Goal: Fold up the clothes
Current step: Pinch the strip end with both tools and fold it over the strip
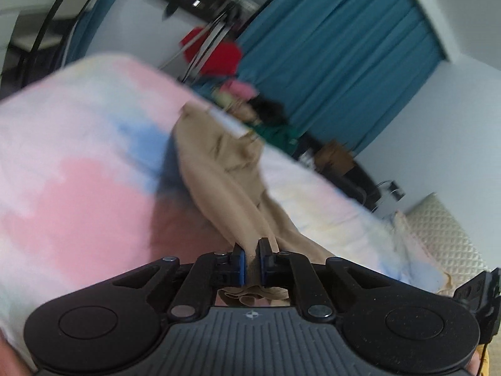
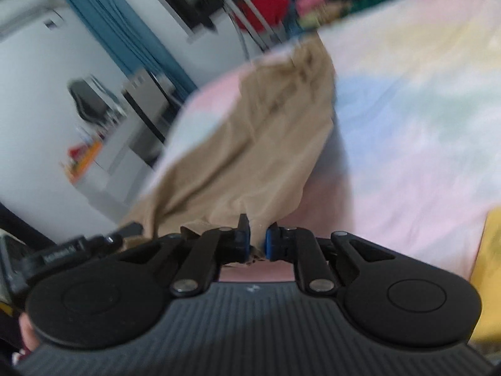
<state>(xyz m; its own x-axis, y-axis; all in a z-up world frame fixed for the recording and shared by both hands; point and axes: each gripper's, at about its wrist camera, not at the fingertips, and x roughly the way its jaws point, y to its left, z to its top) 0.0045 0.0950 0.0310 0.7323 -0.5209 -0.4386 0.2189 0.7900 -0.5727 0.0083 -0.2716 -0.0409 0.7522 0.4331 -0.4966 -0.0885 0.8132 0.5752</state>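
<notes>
A tan garment (image 1: 225, 169) lies stretched over a bed with a pastel pink, blue and white cover (image 1: 78, 163). My left gripper (image 1: 253, 261) is shut on one end of the tan garment, with cloth bunched between the blue pads. In the right wrist view the same tan garment (image 2: 250, 144) runs away from my right gripper (image 2: 257, 244), which is shut on its near edge. Both views are blurred by motion. The garment hangs lifted between the grippers and the far bed edge.
A teal curtain (image 1: 344, 62) and a pile of red, pink and green clothes (image 1: 238, 94) stand behind the bed. A quilted white pillow (image 1: 444, 235) lies at the right. A yellow cloth (image 2: 488, 266) lies at the right of the right wrist view. A chair (image 2: 87, 103) and cabinets stand at the left.
</notes>
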